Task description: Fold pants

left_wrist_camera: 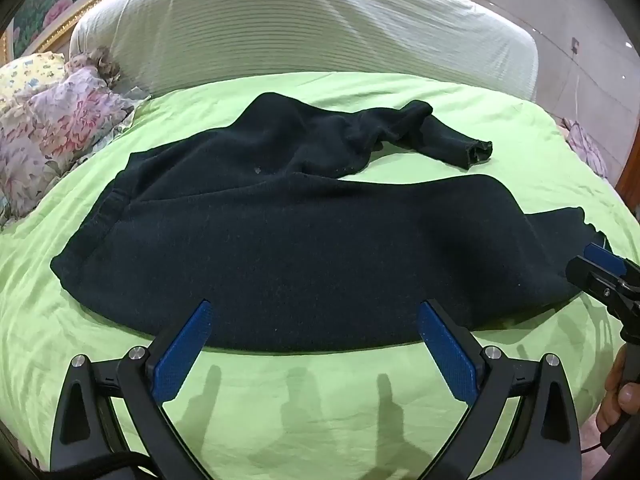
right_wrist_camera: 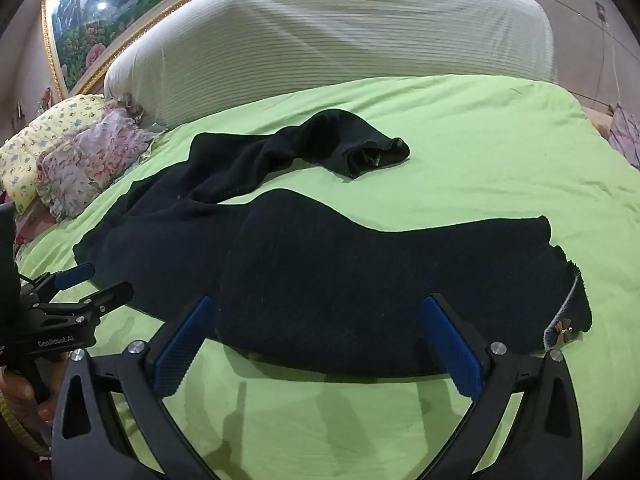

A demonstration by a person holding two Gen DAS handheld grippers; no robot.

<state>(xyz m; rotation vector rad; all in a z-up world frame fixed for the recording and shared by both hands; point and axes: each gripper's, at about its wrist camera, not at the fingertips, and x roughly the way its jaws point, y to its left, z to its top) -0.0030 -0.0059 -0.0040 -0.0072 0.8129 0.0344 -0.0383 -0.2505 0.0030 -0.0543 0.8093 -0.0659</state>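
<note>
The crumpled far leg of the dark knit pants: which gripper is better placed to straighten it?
Probably the right gripper: open, nearer the hem end. The left gripper faces the waist side.

"GenRobot.AI" in white on the left gripper (right_wrist_camera: 90, 280) body

A bed (left_wrist_camera: 460, 104) under a light green sheet carries dark pants (left_wrist_camera: 280, 232) spread unfolded across its middle, one leg bunched toward the headboard edge. Floral pillows (left_wrist_camera: 60, 128), perhaps three, crowd its far left corner.
</note>
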